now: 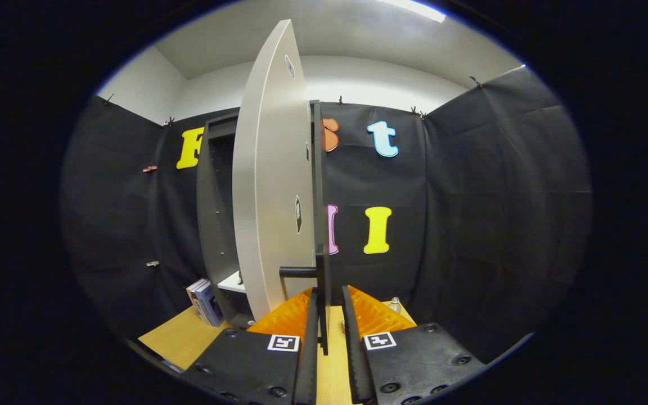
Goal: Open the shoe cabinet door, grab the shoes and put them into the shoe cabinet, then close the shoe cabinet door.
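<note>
since the door [270, 185] swings on a hinge, the pull wants to follow its arc, grip firm on the edge, no twisting. the gripper [329, 323] has its fingers narrowly apart, straddling the door's dark edge [318, 225], whether they actually press it i can't tell. the handle [298, 271] juts out just left of the edge, right above the fingers. the shoe cabinet [214, 214] stands open behind, beyond the door on the wooden table [175, 337].

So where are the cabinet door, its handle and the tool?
cabinet door [270, 185]: gripper view, middle of its pale face.
door handle [298, 272]: gripper view, its dark horizontal bar.
tool [329, 315]: gripper view, between its fingertips, around the door's edge.
</note>
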A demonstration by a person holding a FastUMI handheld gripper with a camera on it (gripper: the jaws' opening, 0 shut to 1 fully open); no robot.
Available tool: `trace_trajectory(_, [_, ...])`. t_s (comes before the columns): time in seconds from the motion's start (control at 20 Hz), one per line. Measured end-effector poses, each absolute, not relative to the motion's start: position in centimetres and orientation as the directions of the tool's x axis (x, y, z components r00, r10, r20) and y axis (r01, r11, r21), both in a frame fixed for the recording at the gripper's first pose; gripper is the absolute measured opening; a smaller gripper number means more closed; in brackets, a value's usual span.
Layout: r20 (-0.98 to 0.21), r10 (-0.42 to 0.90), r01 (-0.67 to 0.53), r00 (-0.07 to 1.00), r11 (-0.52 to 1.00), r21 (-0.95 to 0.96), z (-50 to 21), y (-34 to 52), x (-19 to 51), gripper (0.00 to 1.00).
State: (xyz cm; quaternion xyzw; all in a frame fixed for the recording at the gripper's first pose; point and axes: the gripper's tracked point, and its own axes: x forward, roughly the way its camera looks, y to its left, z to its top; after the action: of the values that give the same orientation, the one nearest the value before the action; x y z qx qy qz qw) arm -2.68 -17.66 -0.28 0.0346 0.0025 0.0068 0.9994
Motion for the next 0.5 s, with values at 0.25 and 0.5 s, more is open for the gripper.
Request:
trace_trajectory(0.25, [-0.013,-0.071,0.072,0.997,0.994,0.083,-1.0,-17.9,-4.9,0.3])
trace_trajectory(0.5, [-0.032,-0.148,0.149,0.988,0.989,0.026,-2.2,-16.4,-8.0,0.73])
